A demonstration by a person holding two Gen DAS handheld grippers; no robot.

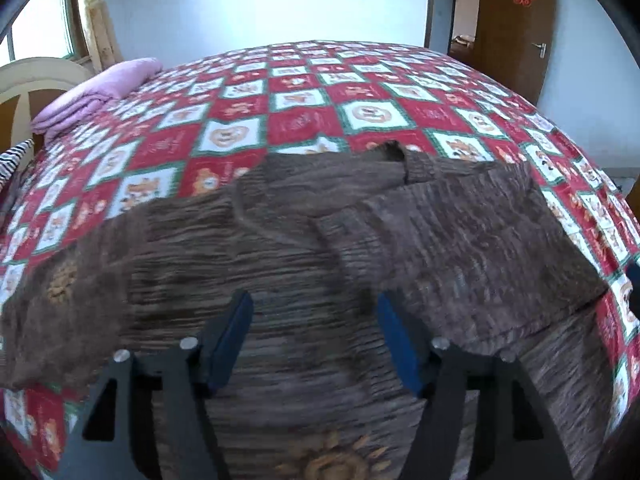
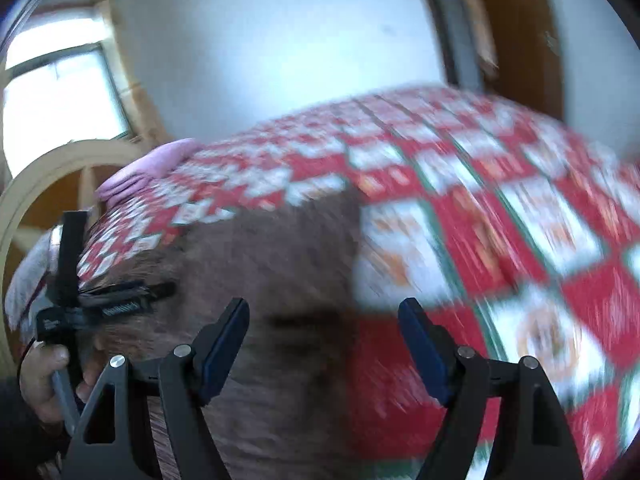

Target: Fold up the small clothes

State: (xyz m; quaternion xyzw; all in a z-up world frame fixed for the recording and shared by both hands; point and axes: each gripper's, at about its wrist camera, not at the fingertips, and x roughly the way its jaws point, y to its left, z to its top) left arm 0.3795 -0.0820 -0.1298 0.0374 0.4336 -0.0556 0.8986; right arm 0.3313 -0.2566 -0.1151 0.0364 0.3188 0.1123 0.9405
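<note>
A brown ribbed knit garment (image 1: 280,240) with orange flower motifs (image 1: 60,284) lies spread on the bed, one sleeve (image 1: 460,240) folded across its right part. My left gripper (image 1: 314,298) hovers just over the garment's middle, open, with nothing pinched between the blue pads (image 1: 234,332). In the blurred right wrist view my right gripper (image 2: 323,304) stands open above the garment's right edge (image 2: 280,264), where it meets the bedcover. A hand (image 2: 40,376) holds the left gripper at the far left there, its dark fingers (image 2: 128,292) over the knit.
The bed wears a red, white and green checked cover (image 1: 304,92). A folded pink blanket (image 1: 96,96) lies at the far left by the curved headboard (image 1: 36,76). A striped cloth (image 1: 12,160) sits at the left edge. A wooden door (image 1: 516,28) stands beyond.
</note>
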